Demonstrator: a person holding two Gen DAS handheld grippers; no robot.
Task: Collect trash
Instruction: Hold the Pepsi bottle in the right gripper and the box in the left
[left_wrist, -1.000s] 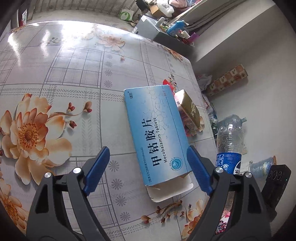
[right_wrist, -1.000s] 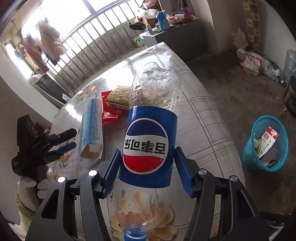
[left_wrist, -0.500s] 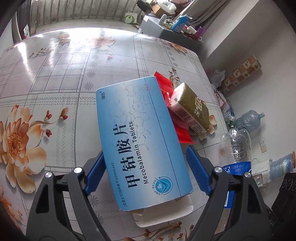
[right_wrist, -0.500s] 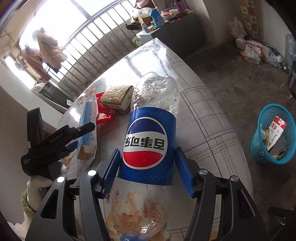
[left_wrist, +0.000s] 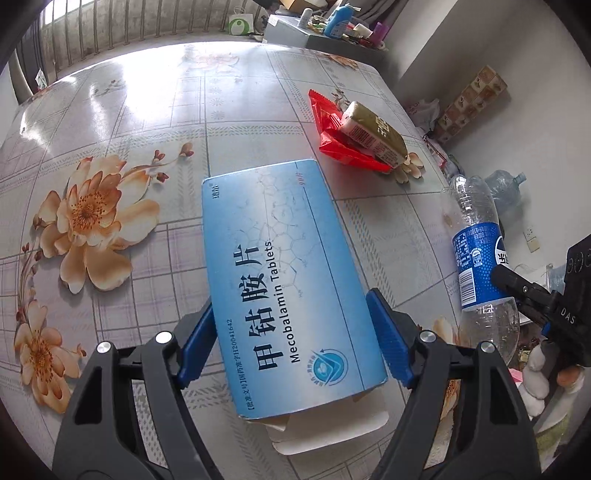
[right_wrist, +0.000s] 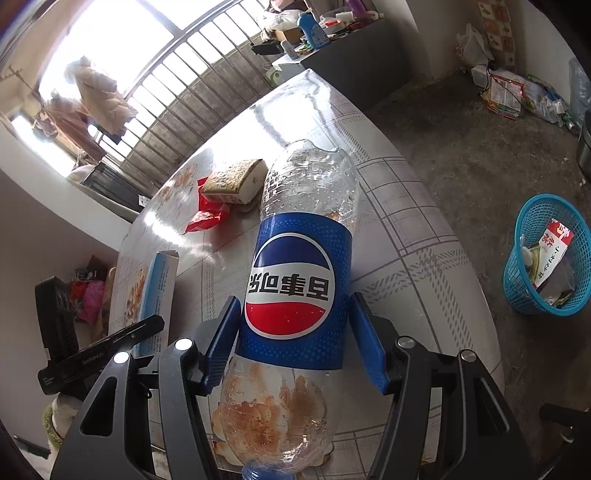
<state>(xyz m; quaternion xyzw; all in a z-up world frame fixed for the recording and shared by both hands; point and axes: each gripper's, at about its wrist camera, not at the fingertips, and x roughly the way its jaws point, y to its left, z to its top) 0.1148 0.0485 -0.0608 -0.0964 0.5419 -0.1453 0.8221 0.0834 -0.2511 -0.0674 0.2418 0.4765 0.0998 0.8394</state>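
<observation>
My left gripper (left_wrist: 293, 339) is shut on a blue Mecobalamin tablet box (left_wrist: 280, 280) and holds it above the floral table (left_wrist: 110, 122); its open flap hangs below. My right gripper (right_wrist: 295, 339) is shut on an empty Pepsi bottle (right_wrist: 295, 280), held upside down with the cap toward the camera. The bottle also shows in the left wrist view (left_wrist: 480, 266), and the box in the right wrist view (right_wrist: 157, 295). A red wrapper (left_wrist: 340, 140) and a gold-topped packet (left_wrist: 375, 133) lie on the table's far right.
A blue trash basket (right_wrist: 546, 254) with packaging in it stands on the floor right of the table. Clutter lies along the far wall (right_wrist: 509, 92). A dark cabinet with bottles (right_wrist: 332, 40) stands beyond the table, by the window bars.
My left gripper has closed on the tablet box and lifted it off the table. My right gripper has kept hold of the Pepsi bottle and shifted slightly.
</observation>
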